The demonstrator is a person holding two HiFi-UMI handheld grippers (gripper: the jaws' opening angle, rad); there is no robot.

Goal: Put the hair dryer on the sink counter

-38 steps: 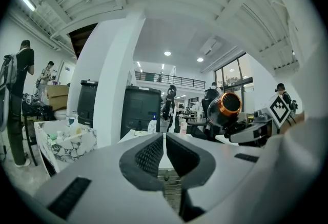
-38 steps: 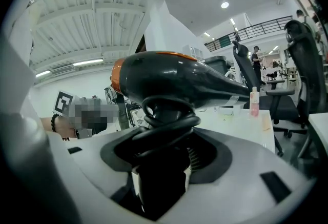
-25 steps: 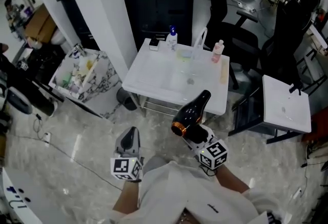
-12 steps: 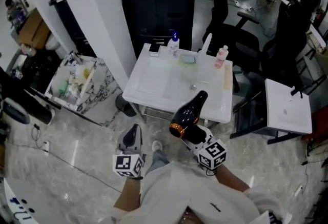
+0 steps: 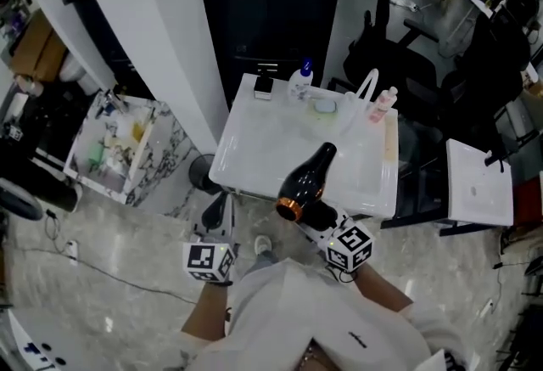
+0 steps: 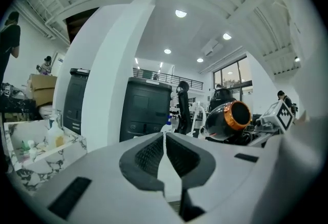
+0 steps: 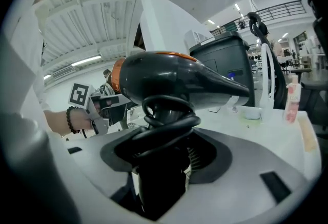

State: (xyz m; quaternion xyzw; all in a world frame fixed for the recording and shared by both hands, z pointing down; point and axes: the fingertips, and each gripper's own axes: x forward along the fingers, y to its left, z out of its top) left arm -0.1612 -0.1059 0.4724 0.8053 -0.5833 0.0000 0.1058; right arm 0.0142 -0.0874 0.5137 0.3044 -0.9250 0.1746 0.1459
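In the head view, the handle of the black hair dryer with an orange rear ring (image 5: 304, 187) is hidden beneath its own body. The jaws of the right tongs (image 7: 165, 159) are covered by it as well, so that only the marker cube (image 5: 349, 246) is left showing. In the right gripper view, the pads are masked by the handle and by the black cord (image 7: 169, 113) wound round it, and the handle's lower end is lost in the dark gap. The front edge of the white sink table (image 5: 254, 136) is partly covered by the dryer. The small bottles (image 5: 301, 81) and the dark flat object (image 5: 264, 87) at its back are too small to be identified. The clutter in the marble-patterned cart (image 5: 110, 148) cannot be made out. The person's white-clad torso (image 5: 305, 318) is cut off by the lower edge.
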